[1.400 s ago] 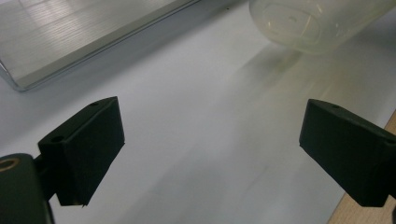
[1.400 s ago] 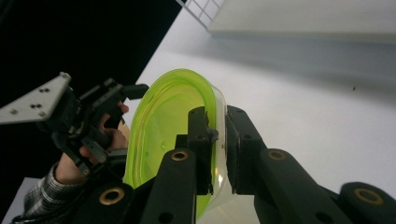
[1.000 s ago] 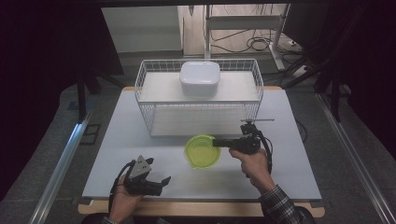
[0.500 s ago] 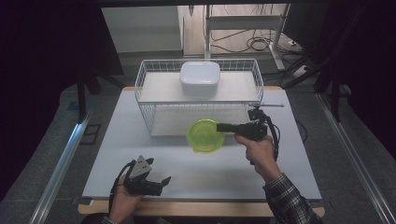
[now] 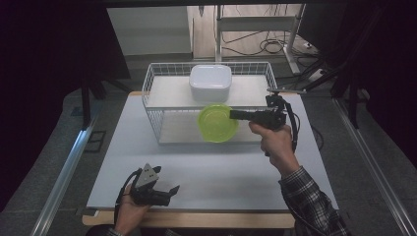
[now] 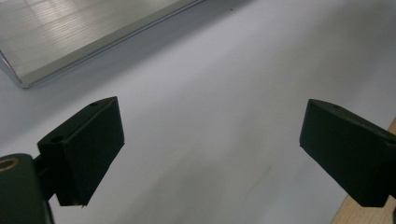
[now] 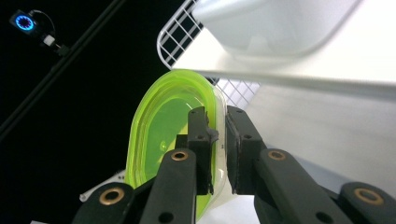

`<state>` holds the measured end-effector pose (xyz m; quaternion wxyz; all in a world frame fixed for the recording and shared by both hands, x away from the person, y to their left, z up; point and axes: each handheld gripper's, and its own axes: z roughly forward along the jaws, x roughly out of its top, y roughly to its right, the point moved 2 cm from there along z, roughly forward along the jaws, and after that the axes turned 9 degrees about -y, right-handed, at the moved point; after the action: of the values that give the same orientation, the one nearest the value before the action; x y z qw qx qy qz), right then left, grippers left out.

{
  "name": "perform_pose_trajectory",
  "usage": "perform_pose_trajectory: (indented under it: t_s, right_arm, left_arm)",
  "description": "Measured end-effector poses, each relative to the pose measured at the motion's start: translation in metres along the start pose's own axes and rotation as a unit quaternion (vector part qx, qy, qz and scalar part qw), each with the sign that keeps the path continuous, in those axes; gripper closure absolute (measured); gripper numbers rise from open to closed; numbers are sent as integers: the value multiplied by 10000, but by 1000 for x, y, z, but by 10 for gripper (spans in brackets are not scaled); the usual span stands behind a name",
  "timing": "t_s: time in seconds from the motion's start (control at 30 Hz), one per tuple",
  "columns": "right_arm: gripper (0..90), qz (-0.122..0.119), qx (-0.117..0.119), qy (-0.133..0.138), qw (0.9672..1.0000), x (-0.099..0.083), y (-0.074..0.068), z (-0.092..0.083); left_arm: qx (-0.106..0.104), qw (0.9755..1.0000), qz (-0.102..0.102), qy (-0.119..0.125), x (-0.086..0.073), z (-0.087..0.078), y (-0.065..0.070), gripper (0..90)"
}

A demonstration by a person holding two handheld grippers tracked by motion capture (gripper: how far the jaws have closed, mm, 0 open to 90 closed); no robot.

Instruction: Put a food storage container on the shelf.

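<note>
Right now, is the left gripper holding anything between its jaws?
No: in the left gripper view the left gripper has its jaws wide apart with just the bare white table between them.

White lidded container [image 5: 210, 82] on wire rack's [image 5: 152, 105] upper shelf, on white table [image 5: 206, 172].

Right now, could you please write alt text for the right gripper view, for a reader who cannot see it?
The right gripper has its two black jaws closed on the rim of a green bowl, held on edge. Behind it are a white wire basket and a white container.
</note>
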<state>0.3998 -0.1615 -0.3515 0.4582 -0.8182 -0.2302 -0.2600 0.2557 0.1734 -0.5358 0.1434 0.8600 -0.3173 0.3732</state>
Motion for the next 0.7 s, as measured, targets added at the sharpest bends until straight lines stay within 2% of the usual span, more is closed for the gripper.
perform_pose_trajectory:
  t_s: [0.3, 0.43, 0.7]
  right_arm:
    - [814, -100, 43, 228, 9997, 31, -18, -6]
    - [813, -113, 73, 286, 9995, 40, -23, -6]
    - [813, -136, -38, 478, 9988, 63, -32, -8]
  left_arm:
    - [3, 10000, -18, 30, 0, -1, 0, 63]
    - [1, 10000, -18, 32, 0, -1, 0, 63]
    - [-3, 10000, -23, 25, 0, -1, -1, 63]
